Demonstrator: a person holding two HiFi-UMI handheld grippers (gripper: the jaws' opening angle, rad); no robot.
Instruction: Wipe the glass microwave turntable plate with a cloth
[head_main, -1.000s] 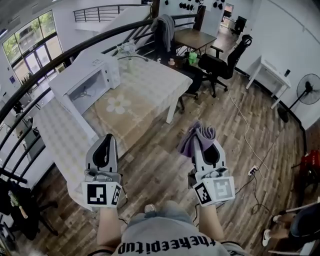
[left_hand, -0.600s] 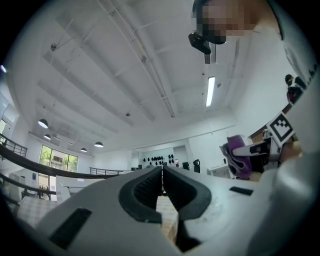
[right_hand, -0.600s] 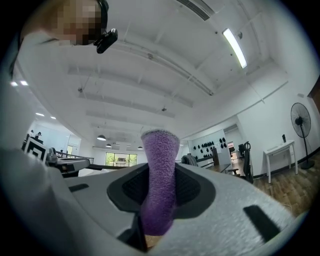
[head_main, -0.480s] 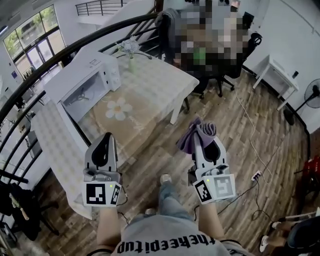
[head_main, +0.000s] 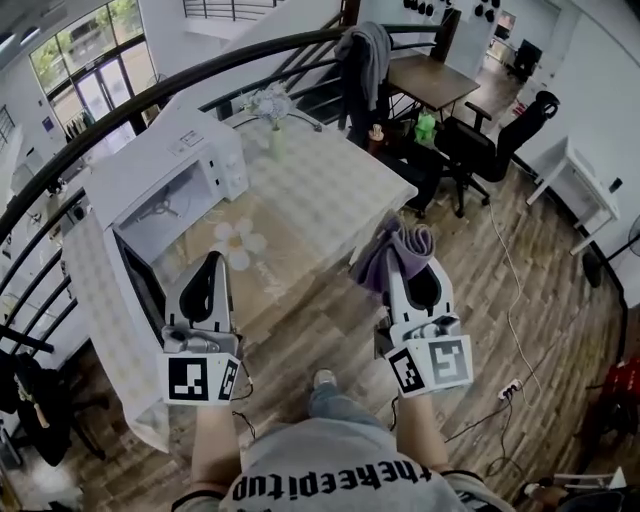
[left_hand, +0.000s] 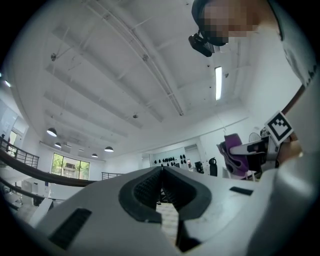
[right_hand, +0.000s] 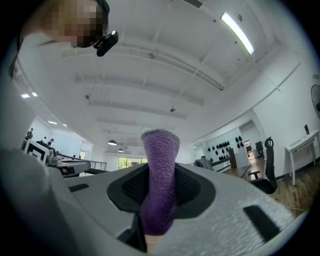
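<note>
A white microwave (head_main: 170, 175) stands on the table's left part with its door (head_main: 140, 285) swung open toward me. Something pale lies on the floor of its cavity (head_main: 160, 208); I cannot make out a glass plate clearly. My right gripper (head_main: 404, 262) hangs over the wooden floor just off the table's near edge, shut on a purple cloth (head_main: 396, 248). That cloth (right_hand: 160, 165) sticks up between the jaws of the right gripper (right_hand: 159, 176). My left gripper (head_main: 212, 260) hovers near the open door, shut and holding nothing. Its pads (left_hand: 150, 187) meet in the left gripper view.
The table (head_main: 320, 190) has a checked cloth with a flower print (head_main: 236, 238) and a vase of flowers (head_main: 272, 108) at the back. A curved black railing (head_main: 90, 130) runs behind. Office chairs (head_main: 490, 150) and a dark table (head_main: 435, 80) stand to the right.
The view has moved closer to the table and microwave. Both grippers keep their pose in front of me, the right one still holding the cloth.
</note>
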